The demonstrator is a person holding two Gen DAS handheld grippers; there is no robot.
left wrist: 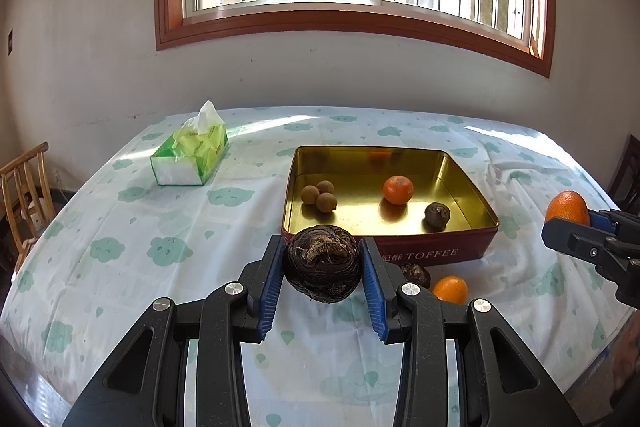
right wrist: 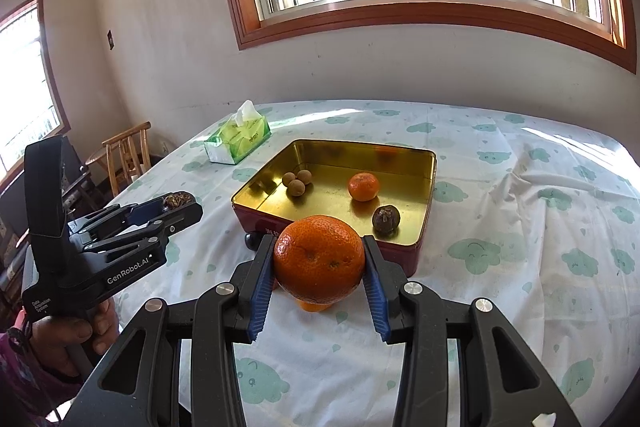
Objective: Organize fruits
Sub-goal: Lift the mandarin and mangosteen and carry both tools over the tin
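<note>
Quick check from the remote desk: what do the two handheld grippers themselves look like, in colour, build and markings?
Both are matte black plastic with silver pivot bolts and ribbed blue finger pads. The left gripper carries white "GenRobot.AI" and "Data Acquisition System" lettering on its body; the hand holding it is bare, with a purple sleeve. The right gripper looks identical.

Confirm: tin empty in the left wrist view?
No, the tin already holds three small brown fruits, a tangerine and a dark round fruit.
</note>
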